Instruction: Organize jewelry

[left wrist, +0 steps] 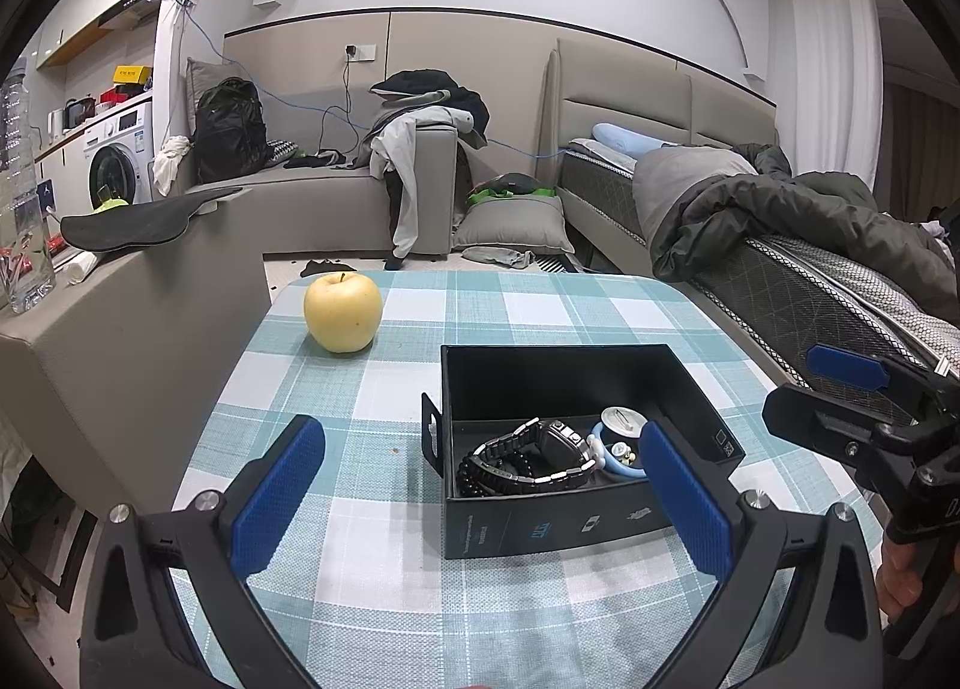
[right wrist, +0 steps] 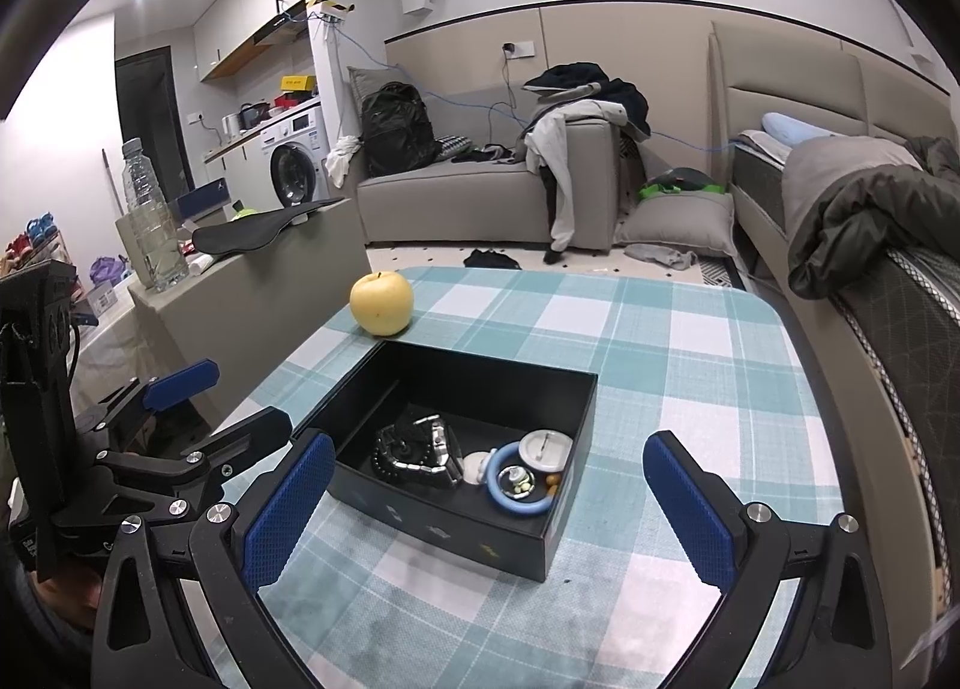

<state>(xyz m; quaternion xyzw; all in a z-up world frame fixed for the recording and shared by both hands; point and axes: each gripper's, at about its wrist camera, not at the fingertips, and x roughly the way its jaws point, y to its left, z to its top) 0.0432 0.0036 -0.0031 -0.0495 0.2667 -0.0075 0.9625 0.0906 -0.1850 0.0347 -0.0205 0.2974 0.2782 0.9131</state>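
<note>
Both tongs point(left wrist: 480, 485) point(right wrist: 489, 503) gape empty; watch point(right wrist: 420, 452) and bracelet point(right wrist: 519, 488) look boxed point(right wrist: 576, 431), you likely just back off

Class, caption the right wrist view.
Open right gripper before a black box holding a watch, apple behind.

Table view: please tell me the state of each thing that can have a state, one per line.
Black cardboard box: open, no lid on it, upright on the checked tablecloth.
Dark metal-link watch: lying inside the box.
Light blue ring: lying inside the box.
Yellow apple: whole, upright, outside the box.
Left tongs: open, empty.
Right tongs: open, empty.
</note>
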